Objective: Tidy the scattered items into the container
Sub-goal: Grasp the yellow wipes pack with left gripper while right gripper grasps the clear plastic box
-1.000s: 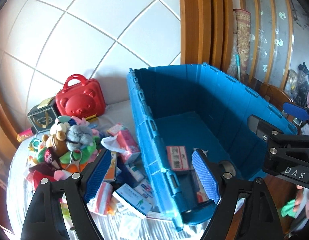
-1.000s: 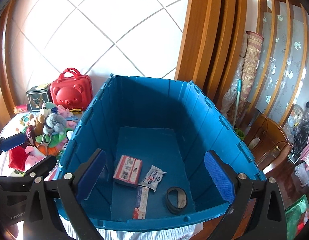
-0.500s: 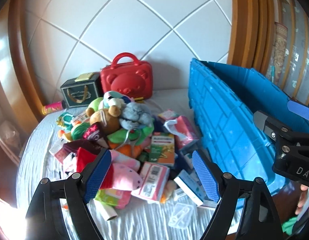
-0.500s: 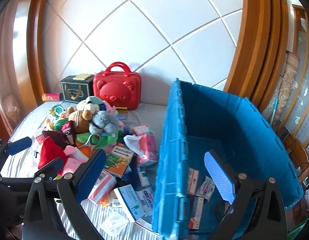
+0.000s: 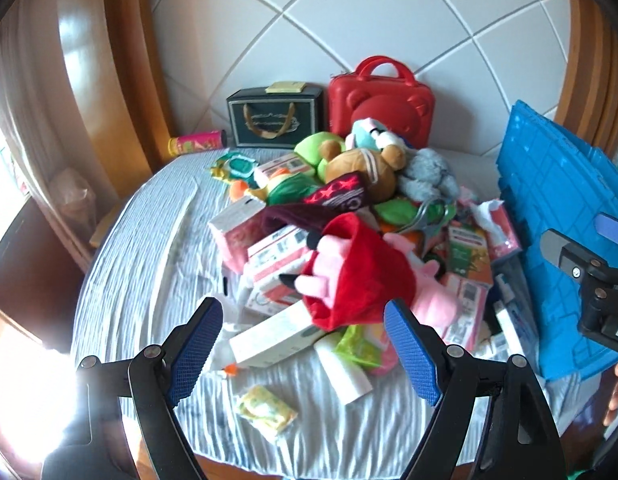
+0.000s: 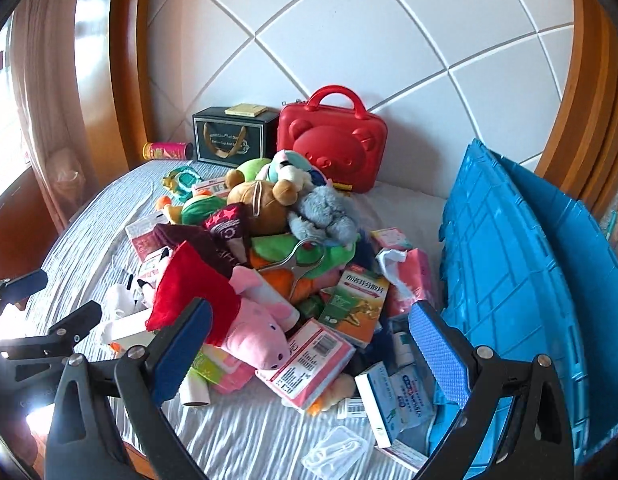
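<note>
Left wrist view: I see the scattered items as one heap on the striped bed cover (image 5: 121, 280), red plush (image 5: 361, 276) and pink pig (image 6: 261, 336) at its near edge, with the blue container (image 6: 509, 264) just beside the heap on its right. My left gripper (image 5: 303, 354) hangs above the near edge, jaws wide, holding nothing; my right gripper (image 6: 309, 356) likewise gapes wide and empty. Behind the heap, a red bear case (image 6: 333, 140) and dark gift box (image 6: 229, 136) stand against the tiled wall.

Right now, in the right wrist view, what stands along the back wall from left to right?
Pink-and-yellow cylindrical tube → dark green gift box with gold handles → red bear-faced plastic case → blue plastic crate.
</note>
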Motion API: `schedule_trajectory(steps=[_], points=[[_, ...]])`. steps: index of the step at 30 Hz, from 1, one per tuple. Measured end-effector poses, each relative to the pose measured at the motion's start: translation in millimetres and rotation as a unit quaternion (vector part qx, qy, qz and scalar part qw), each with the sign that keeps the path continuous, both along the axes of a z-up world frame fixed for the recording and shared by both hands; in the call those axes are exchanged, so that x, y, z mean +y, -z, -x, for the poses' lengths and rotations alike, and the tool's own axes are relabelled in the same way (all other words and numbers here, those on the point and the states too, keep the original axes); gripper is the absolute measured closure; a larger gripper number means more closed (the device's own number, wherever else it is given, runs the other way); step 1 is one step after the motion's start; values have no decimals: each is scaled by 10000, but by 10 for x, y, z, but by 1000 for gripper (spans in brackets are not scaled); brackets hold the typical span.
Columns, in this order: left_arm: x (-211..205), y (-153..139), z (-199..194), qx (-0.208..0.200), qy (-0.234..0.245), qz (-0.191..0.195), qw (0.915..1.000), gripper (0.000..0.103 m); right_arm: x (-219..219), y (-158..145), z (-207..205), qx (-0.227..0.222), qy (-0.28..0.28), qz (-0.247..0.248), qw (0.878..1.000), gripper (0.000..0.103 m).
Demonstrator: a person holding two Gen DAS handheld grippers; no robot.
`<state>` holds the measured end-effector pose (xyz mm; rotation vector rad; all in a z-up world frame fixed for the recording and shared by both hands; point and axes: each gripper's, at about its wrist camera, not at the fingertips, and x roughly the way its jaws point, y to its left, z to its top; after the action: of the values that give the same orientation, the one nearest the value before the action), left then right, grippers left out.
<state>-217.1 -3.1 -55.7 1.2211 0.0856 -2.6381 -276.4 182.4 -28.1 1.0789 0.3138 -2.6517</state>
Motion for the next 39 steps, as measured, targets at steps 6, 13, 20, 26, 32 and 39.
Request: schedule_trajectory(steps=[6,13,20,26,32,39], points=[[-471,701,-108,-687,-299,-75,9972,19,-42,666,4,-671,117,6,9977,3],[-657,1666,-177,-1652,-598,-450,9834,19,365,1452,-96,-1338,683,-34,9886,3],[-481,2186,-161,-2046,-773,-607,9739,19,919,2014,-193,-1839,1535,12,9709,3],[-378,2343,-177,-2140,-974,-565,9703,19,1110,2236,-289,-2073,1815,116,9612,3],[-339,2400,-197,-2153,-1029,-583,9694,19,1057,2301,-302,-2124,1748,97,9614,3],[-307,2382,-259,-2004,-1004,-713,9719,19,1028,2376,-279,-2230,1758,79,9588,32]])
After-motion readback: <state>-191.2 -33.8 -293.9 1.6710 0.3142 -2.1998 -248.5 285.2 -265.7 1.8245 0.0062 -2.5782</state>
